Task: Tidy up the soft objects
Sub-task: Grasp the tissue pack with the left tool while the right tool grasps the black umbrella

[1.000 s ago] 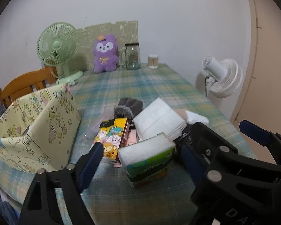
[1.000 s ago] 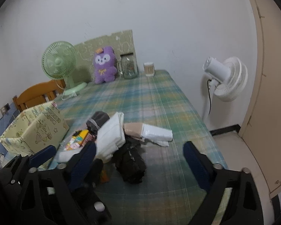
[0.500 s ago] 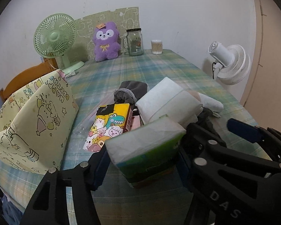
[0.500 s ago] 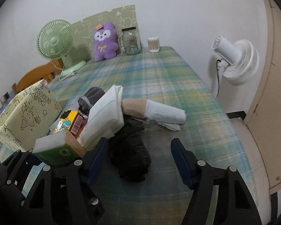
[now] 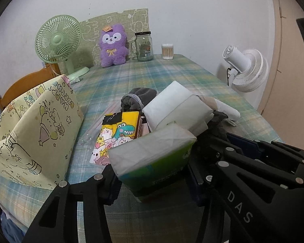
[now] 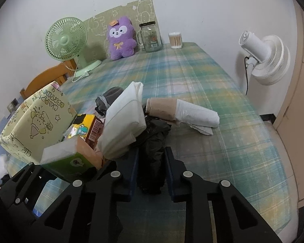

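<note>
Two grabs got made within the last second. The left gripper (image 5: 152, 180), wide apart a moment ago, is closing its jaws on the green-and-white plastic-wrapped tissue pack (image 5: 152, 156), already squeezed between them and tilted up off the plaid-clothed table (image 5: 162, 77). The right gripper (image 6: 151, 170) was clamped down from spread to pinching the crumpled black fabric bundle (image 6: 153, 141). Both soft items look secured, so dropping them into the yellow cartoon-print fabric bin (image 5: 34, 133) at left is probably next.

A home room: plaid-clothed desk (image 6: 202, 77) against a wall, plush toy (image 6: 121, 38) at its far edge, green fan (image 6: 65, 40) left of the toy.
</note>
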Demonstrator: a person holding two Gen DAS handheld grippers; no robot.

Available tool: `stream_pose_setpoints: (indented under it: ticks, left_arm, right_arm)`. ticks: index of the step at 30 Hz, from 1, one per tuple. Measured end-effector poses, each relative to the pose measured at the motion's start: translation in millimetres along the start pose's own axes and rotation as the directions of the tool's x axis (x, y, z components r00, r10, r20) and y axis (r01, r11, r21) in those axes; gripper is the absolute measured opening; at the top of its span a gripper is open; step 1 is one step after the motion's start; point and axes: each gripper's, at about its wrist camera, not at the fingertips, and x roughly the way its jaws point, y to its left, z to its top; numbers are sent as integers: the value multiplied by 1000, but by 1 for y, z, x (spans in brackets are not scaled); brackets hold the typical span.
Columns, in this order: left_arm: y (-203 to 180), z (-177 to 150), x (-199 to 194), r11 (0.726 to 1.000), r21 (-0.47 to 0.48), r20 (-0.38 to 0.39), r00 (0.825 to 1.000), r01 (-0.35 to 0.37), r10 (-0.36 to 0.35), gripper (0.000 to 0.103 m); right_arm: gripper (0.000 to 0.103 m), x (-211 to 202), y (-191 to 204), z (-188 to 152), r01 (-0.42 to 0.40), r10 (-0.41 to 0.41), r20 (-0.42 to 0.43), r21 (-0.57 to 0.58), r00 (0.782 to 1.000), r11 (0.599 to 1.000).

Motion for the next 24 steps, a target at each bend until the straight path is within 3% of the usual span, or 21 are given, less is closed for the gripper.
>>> stream_pose_setpoints:
  ticks: [24]
  left_arm:
    - [12,40,-42,999,-15,82,995,52,-50,51]
  right_arm:
    - [25,-52,22,33,73,-66,127,-49,990,996]
